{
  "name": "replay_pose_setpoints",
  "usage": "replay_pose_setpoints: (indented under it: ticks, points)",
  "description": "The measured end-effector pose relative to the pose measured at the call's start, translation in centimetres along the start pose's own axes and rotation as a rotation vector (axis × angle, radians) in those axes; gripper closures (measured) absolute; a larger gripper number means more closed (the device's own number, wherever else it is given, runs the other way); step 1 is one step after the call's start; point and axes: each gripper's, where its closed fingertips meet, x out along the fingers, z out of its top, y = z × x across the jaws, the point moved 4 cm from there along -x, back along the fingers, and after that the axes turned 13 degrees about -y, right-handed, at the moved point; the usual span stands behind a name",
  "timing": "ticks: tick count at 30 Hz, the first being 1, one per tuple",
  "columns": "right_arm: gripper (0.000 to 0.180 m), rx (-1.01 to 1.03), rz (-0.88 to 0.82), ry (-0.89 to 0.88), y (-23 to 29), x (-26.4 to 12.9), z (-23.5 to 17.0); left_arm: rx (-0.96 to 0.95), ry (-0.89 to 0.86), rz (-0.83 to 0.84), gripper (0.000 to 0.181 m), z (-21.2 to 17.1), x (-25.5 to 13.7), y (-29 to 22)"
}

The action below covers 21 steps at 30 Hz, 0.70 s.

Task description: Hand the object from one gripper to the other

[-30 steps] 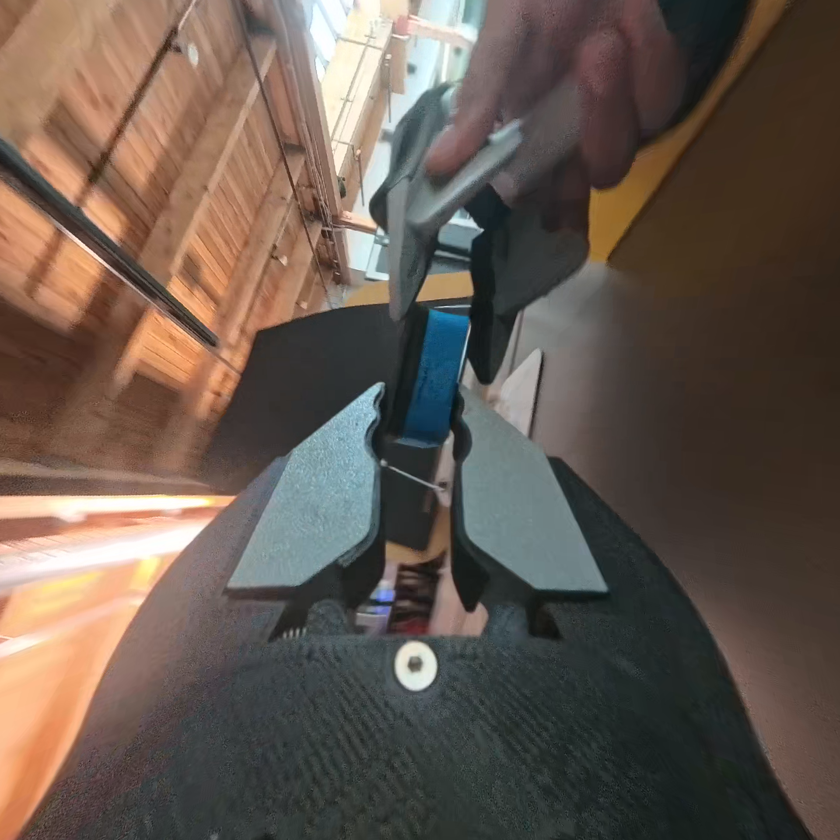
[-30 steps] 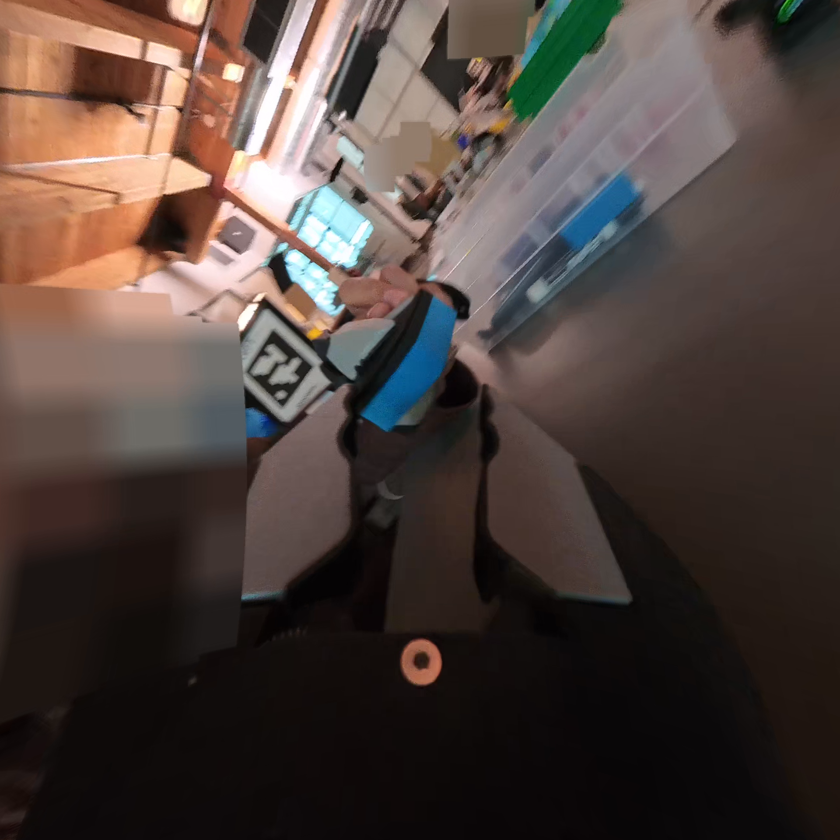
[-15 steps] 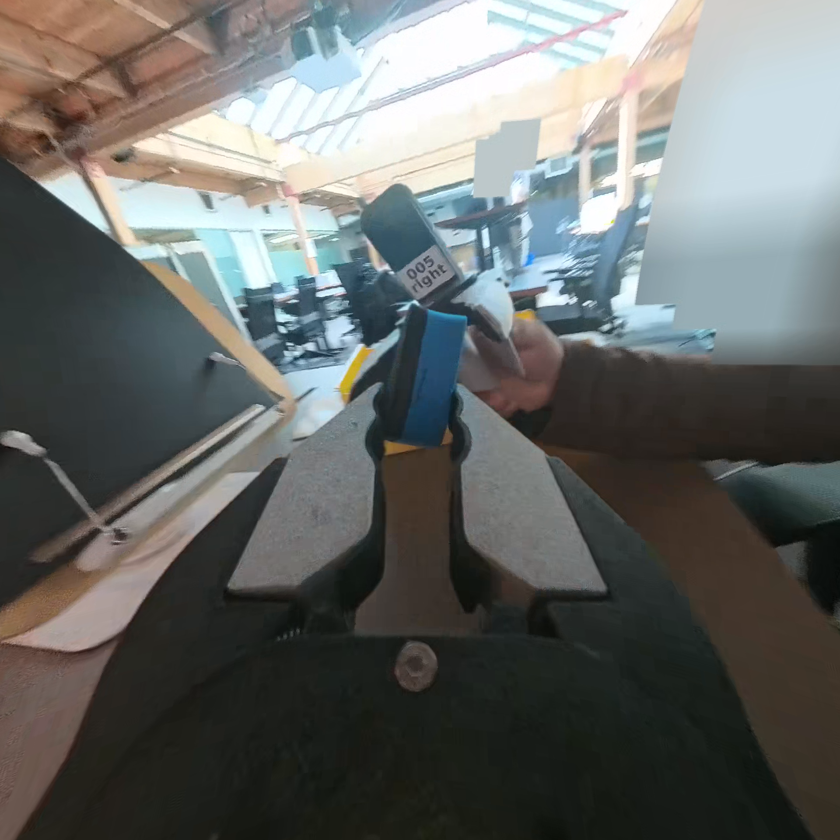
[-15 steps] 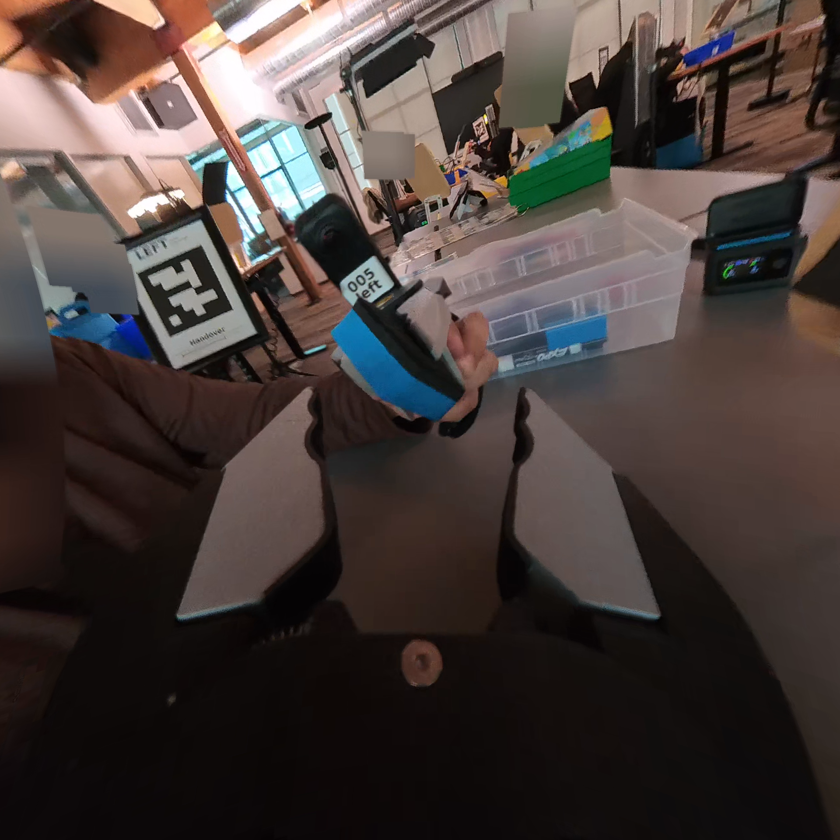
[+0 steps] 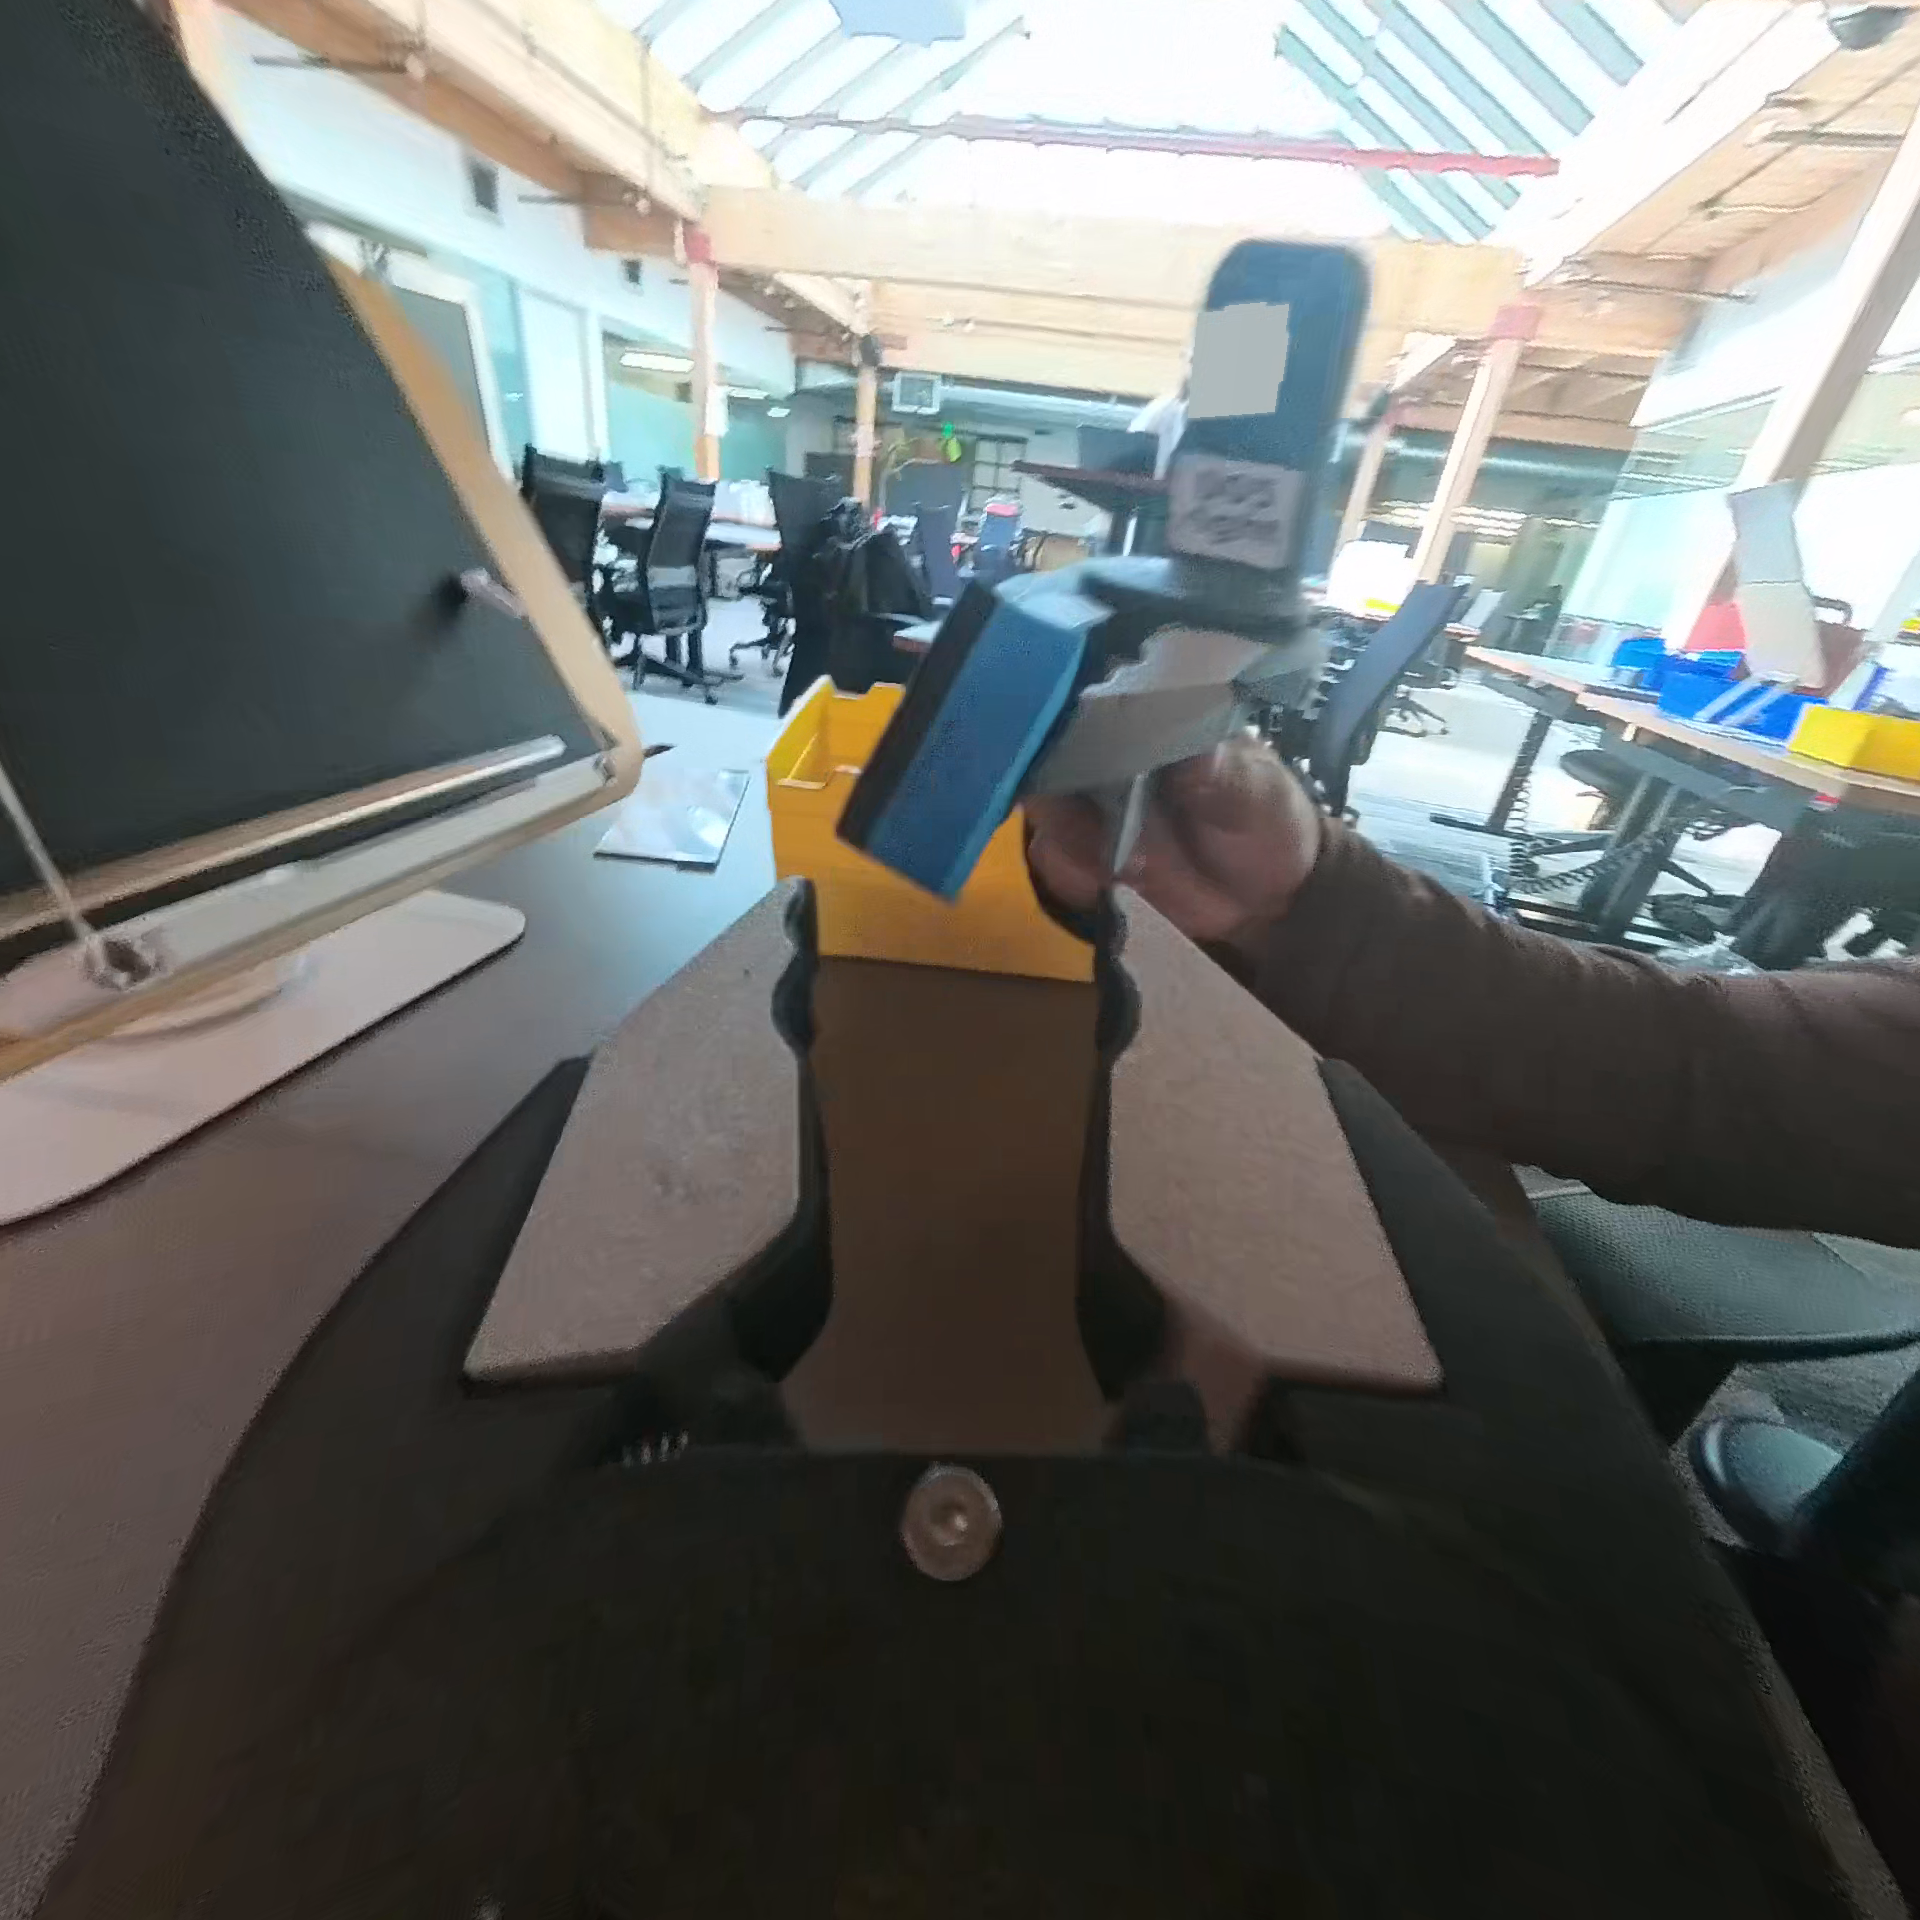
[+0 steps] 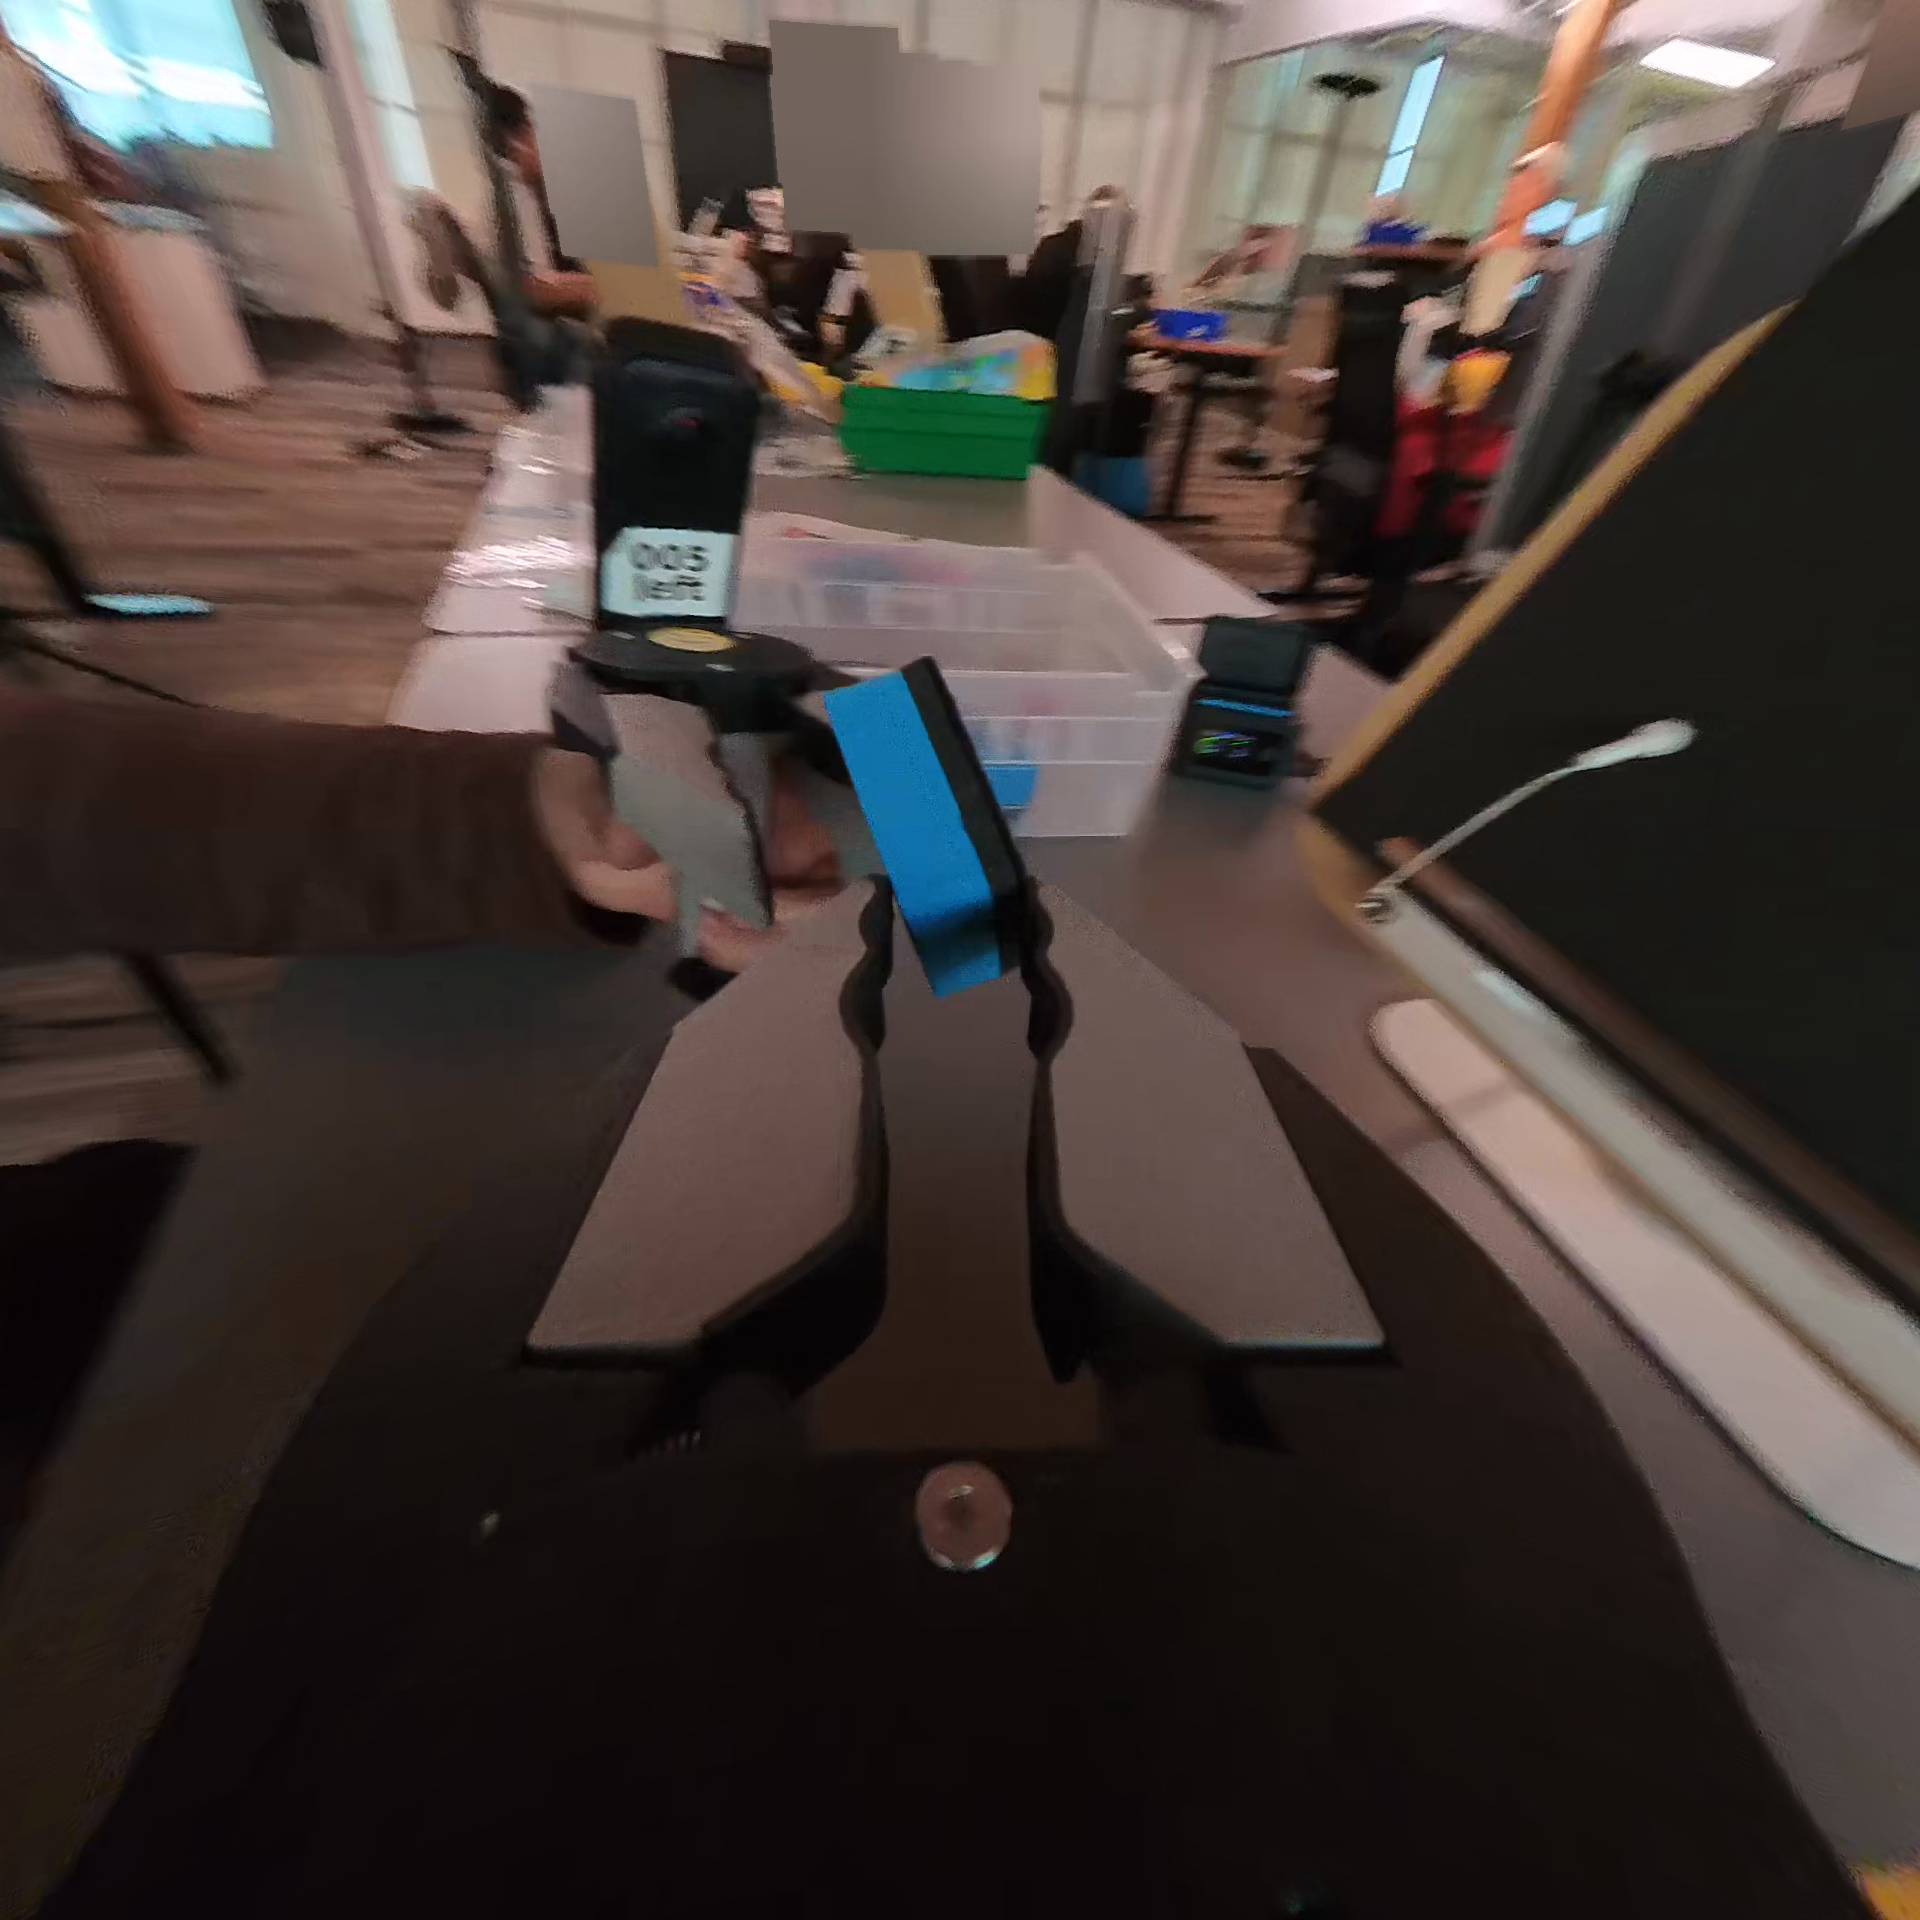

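Starting at the left of the left wrist view, a black board (image 5: 208, 468) with a pale wooden edge leans on a white base (image 5: 239, 1049) that rests on the dark table (image 5: 343, 1195). In the middle the left gripper (image 5: 951, 935) has its two grey fingers (image 5: 675, 1143) spread wide apart with nothing between them. A yellow bin (image 5: 904, 914) stands on the table just beyond its tips. Above the bin hangs the blue and black block (image 5: 966, 748), tilted and clear of the left gripper's fingers. It is held at its upper end by the right gripper (image 5: 1091, 707), which a hand (image 5: 1184, 831) in a brown sleeve (image 5: 1558, 1049) holds in from the right. In the right wrist view the other brown sleeve crosses from the left edge, and its hand grips the left gripper off to the left of the block, not touching it. At the centre, the right gripper's own fingers are drawn close and clamp the lower end of the block, which leans up and to the left, blue face leftward. Behind it sit a clear plastic box (image 6: 1049, 686) and a green bin (image 6: 940, 426). A small black device (image 6: 1242, 707) is just right of the box, and the black board fills the right edge.
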Motion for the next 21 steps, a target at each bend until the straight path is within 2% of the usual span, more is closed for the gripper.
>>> replay_pose_setpoints:
  ticks: [4, 9, 16, 21]
  points:
    - [0.159, -0.347, -0.201, 0.101, -1.3, -0.5, -0.2, -0.15, 0.04, 0.055, 0.113, -0.8, -0.1, 1.4]
    - [0.159, -0.704, -0.264, 0.259, -0.5, 0.6, -1.9, -0.306, 0.037, 0.078, 0.097, -1.1, -0.3, 2.2]
    - [0.159, -0.946, -0.319, 0.325, 0.4, 1.8, -2.7, -0.376, 0.034, 0.1, 0.093, -1.2, -0.5, 2.8]
    - [0.159, -1.096, -0.32, 0.297, 1.4, 2.2, -2.2, -0.376, 0.026, 0.081, 0.091, -1.2, -0.4, 2.6]
